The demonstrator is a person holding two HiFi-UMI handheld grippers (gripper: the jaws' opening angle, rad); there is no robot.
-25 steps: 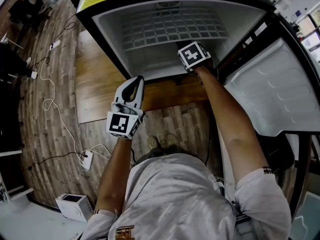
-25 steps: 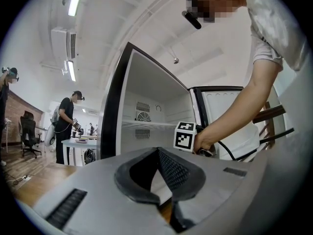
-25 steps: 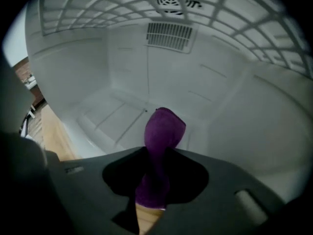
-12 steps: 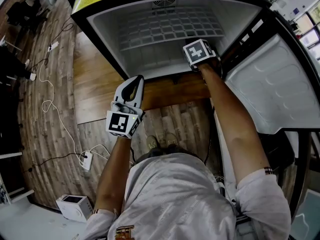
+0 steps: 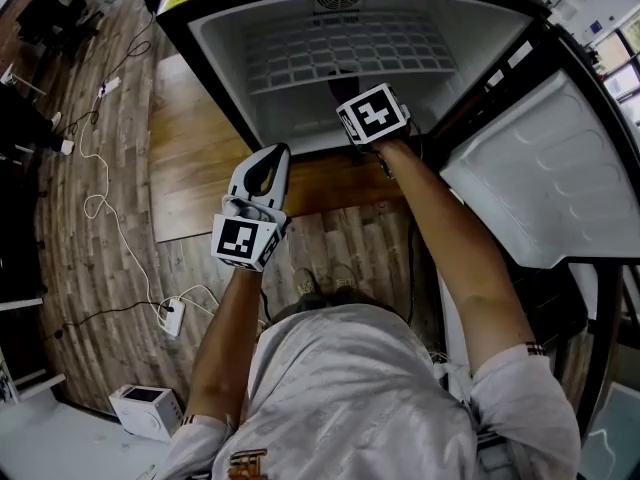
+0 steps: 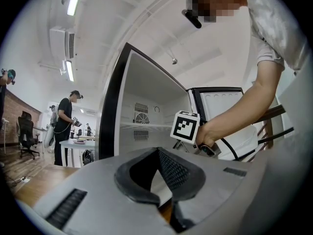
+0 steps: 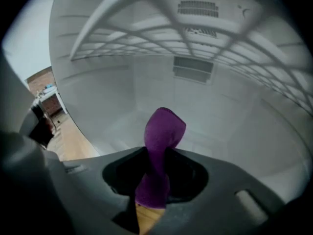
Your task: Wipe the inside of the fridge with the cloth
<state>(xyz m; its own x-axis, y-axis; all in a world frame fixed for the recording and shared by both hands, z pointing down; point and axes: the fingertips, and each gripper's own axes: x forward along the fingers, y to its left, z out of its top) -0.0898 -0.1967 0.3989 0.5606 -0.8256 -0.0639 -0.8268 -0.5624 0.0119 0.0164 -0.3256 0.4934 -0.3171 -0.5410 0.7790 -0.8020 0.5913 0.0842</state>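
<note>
The fridge (image 5: pixel 215 43) stands open with a white inside and a wire shelf (image 5: pixel 350 48). My right gripper (image 5: pixel 350 103) reaches into the space under the shelf and is shut on a purple cloth (image 7: pixel 164 131), whose folded end sticks out past the jaws toward the back wall (image 7: pixel 220 111). In its own view the right gripper (image 7: pixel 156 182) has the wire shelf (image 7: pixel 146 38) overhead. My left gripper (image 5: pixel 270 160) hangs outside the fridge, low and to the left of the opening, shut and empty. In the left gripper view, the left gripper (image 6: pixel 159 199) points at the fridge, where the right gripper's marker cube (image 6: pixel 186 126) shows.
The fridge door (image 5: pixel 540 168) is swung open on the right, close to my right arm. Cables and a power strip (image 5: pixel 170 318) lie on the wood floor at left, with a white box (image 5: pixel 145 408) nearer me. A person (image 6: pixel 63 121) stands far off by a table.
The right gripper with the cloth swung right and then back left along the fridge's lower space. The left gripper has barely moved.
</note>
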